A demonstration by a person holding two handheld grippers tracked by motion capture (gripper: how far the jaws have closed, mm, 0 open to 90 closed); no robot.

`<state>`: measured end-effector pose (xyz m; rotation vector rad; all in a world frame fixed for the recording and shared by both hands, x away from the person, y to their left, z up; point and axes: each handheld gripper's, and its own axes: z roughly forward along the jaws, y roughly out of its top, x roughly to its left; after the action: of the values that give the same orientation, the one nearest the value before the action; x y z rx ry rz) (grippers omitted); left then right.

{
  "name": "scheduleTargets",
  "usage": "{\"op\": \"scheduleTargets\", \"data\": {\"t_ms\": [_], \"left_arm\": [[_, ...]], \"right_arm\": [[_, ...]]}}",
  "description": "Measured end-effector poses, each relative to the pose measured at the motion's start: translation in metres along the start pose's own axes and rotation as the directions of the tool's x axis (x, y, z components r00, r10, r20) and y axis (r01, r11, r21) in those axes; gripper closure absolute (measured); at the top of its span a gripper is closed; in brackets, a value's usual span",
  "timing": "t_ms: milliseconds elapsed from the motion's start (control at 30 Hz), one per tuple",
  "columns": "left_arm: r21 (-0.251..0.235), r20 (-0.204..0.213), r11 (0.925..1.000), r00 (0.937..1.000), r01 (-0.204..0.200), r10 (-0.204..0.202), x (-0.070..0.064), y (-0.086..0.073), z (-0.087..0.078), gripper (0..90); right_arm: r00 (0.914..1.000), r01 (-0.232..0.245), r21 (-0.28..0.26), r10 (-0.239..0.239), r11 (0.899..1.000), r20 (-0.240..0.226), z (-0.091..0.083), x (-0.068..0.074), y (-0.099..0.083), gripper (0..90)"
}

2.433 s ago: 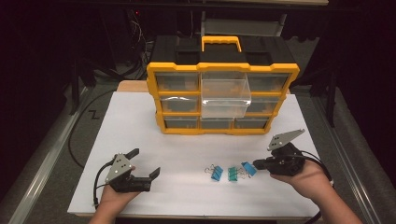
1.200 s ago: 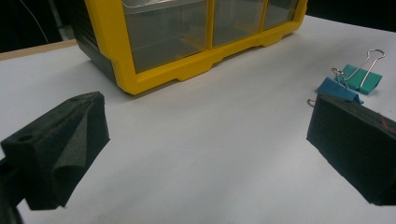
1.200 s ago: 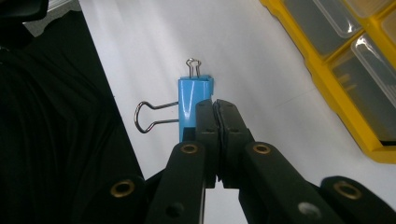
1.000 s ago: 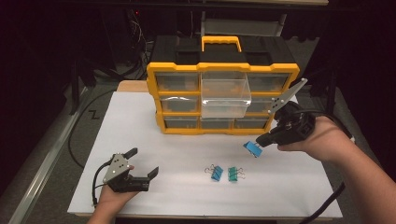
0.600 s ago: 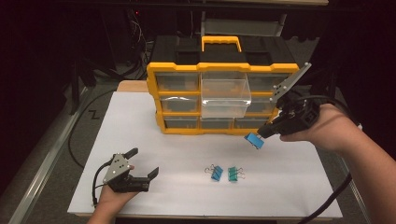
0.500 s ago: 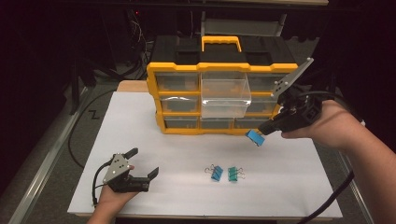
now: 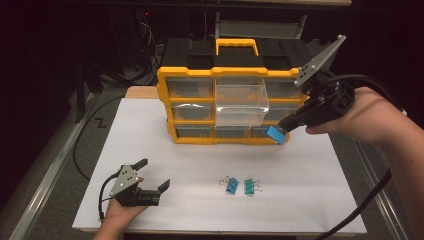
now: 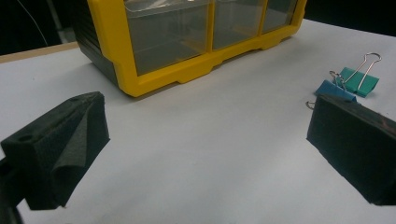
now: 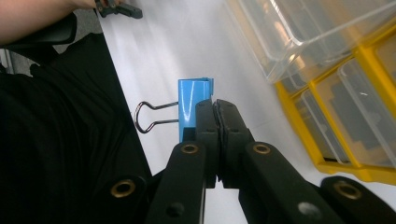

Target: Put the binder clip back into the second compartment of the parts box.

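My right gripper (image 7: 283, 128) is shut on a blue binder clip (image 7: 275, 135) and holds it in the air in front of the yellow drawer organizer (image 7: 232, 107), just right of its pulled-out clear drawer (image 7: 241, 105). In the right gripper view the blue binder clip (image 9: 192, 108) sits pinched at the tips of the closed right gripper (image 9: 215, 108), wire handles to the left. Two more clips, a blue one (image 7: 230, 185) and a teal one (image 7: 249, 187), lie on the white table (image 7: 310, 175). My left gripper (image 7: 156, 176) rests open on the table at the front left, with nothing between its pads (image 8: 65, 140).
The organizer has a yellow carry handle (image 7: 237, 46) and stands at the back of the white surface. Cables trail off the left table edge (image 7: 80, 150) and from the right gripper (image 7: 370, 200). The left gripper view looks past the two loose clips (image 8: 352, 81) toward the organizer's bottom drawers (image 8: 187, 37).
The right gripper took a blue clip from the group on the table and carried it up and back toward the pulled-out drawer. The left gripper has stayed put.
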<state>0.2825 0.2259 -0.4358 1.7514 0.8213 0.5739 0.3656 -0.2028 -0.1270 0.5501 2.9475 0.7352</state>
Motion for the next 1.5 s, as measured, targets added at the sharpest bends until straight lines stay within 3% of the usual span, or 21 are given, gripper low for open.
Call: {"op": "scheduleTargets", "data": {"t_ms": [400, 600, 1100, 1500], "left_arm": [[0.001, 0.009, 1.0000, 1.0000, -0.001, 0.001, 0.000, 0.000, 0.000, 0.2], [-0.002, 0.008, 1.0000, 1.0000, 0.000, 0.000, 0.001, 0.000, -0.001, 0.2], [-0.003, 0.018, 1.0000, 0.9998, 0.002, -0.002, 0.001, 0.000, -0.001, 0.2], [0.000, 0.018, 1.0000, 0.9998, -0.003, 0.003, 0.001, -0.001, -0.001, 0.2]], "right_arm": [[0.9995, 0.029, 0.005, -0.029, 1.000, 0.011, -0.024, 0.003, 0.030, 90.0], [0.9991, 0.038, -0.002, -0.038, 0.999, 0.017, -0.027, 0.002, 0.043, 90.0], [0.9983, 0.034, -0.005, -0.034, 0.999, 0.047, -0.022, -0.012, 0.080, 90.0], [0.9978, 0.031, 0.006, -0.031, 1.000, 0.059, -0.006, -0.025, 0.102, 90.0]]}}
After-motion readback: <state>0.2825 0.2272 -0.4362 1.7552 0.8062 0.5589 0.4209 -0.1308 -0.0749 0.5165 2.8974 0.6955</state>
